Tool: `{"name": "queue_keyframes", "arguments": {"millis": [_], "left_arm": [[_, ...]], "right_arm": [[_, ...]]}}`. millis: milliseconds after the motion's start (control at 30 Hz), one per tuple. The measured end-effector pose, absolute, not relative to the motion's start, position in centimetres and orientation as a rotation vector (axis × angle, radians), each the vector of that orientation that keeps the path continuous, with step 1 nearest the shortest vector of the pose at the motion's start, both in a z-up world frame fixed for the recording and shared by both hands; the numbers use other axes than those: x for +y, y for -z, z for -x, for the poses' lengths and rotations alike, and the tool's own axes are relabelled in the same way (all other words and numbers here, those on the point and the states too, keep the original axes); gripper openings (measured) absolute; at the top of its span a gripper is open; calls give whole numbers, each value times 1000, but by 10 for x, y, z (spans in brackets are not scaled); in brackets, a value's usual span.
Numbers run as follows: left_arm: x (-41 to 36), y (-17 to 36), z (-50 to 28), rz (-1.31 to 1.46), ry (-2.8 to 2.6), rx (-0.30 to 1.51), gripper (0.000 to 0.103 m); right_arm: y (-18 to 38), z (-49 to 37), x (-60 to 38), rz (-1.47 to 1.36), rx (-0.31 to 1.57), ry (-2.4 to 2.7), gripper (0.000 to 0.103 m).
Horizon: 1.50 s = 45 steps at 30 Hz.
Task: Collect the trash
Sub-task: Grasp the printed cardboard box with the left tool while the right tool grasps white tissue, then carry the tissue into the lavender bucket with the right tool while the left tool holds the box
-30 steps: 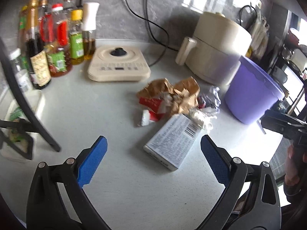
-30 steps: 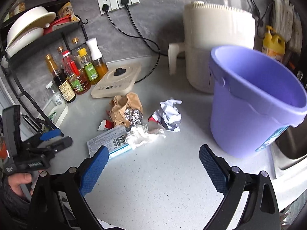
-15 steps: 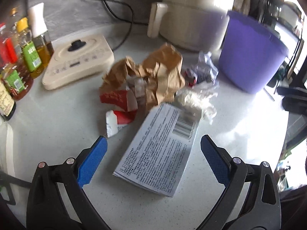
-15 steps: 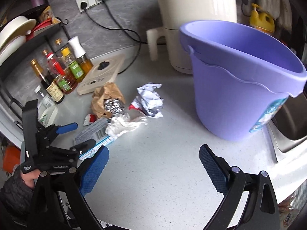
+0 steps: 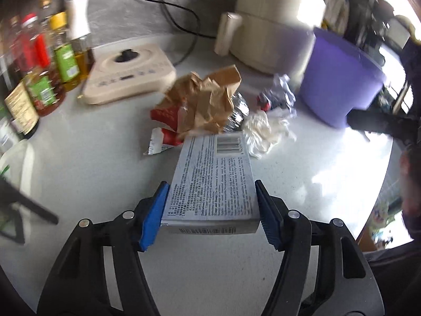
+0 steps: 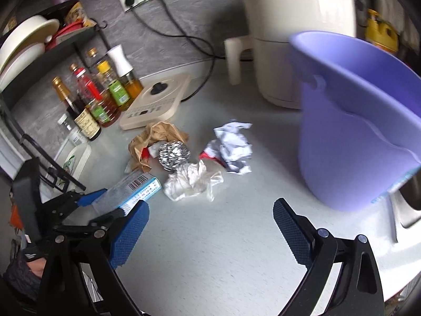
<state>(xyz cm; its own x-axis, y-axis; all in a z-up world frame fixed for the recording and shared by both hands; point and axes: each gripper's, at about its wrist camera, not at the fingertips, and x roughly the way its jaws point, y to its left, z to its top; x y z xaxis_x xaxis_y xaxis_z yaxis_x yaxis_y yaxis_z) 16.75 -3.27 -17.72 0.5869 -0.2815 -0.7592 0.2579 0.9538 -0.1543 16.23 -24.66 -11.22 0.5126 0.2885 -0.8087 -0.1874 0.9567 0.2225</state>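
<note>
The left claw (image 5: 210, 210) is clamped on the near end of a flat grey carton (image 5: 214, 176), its blue pads pressed against the carton's two long sides. The carton lies on the pale bench (image 5: 92, 163) and points toward twelve o'clock, its barcode end touching the heap of rubbish. In the right wrist view the same carton (image 6: 131, 189) sits at nine o'clock, held between the left claw's blue tips.

The right claw (image 6: 210, 231) hangs over bare bench with its fingers wide apart and nothing between them.

The rubbish lies at the centre of the bench. A crumpled brown paper bag (image 6: 155, 139) is at eleven o'clock of the heap, a foil ball (image 6: 173, 154) touches its right edge, and a wad of white tissue (image 6: 194, 181) lies just below the foil, beside the carton's far end. A crumpled white paper (image 6: 234, 147) with red showing under it sits at three o'clock of the foil. In the left wrist view a red-and-white wrapper (image 5: 161, 142) lies beside the carton's left corner.

A purple bucket (image 6: 363, 137) stands at two o'clock, upright, near a cream appliance (image 6: 297, 31). Sauce bottles (image 6: 97, 97) and a cream hob (image 6: 155, 102) stand at ten o'clock against the wall.
</note>
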Motion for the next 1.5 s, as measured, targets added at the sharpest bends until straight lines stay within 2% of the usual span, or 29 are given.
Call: {"name": "queue_keyframes", "arguments": {"millis": [233,300,467,533,600,633,700,867,1500], "left_arm": [[-7,168,-149,100,254,863,64],[1,168,-142,123,224,863,64],[19,169,-129,198,159,849,64],[26,175,-131,222,131,872,64],[29,174,-130,214,114,865,64],[31,172,-129,215,112,855,64],[36,168,-130,225,106,834,64],[40,159,-131,236,116,789,64],[9,124,-147,199,245,658,64]], "right_arm": [[134,-189,-219,-69,1035,-382,92],[142,-199,-216,-75,1061,-392,86],[164,-221,-209,-104,1115,-390,84],[175,-228,-205,-103,1143,-381,80],[183,-233,-203,-115,1171,-385,60],[183,-235,-201,-115,1166,-384,55],[185,-236,-198,-111,1192,-398,13],[175,-228,-197,-122,1185,-373,7],[53,-198,-209,-68,922,-434,5]]}}
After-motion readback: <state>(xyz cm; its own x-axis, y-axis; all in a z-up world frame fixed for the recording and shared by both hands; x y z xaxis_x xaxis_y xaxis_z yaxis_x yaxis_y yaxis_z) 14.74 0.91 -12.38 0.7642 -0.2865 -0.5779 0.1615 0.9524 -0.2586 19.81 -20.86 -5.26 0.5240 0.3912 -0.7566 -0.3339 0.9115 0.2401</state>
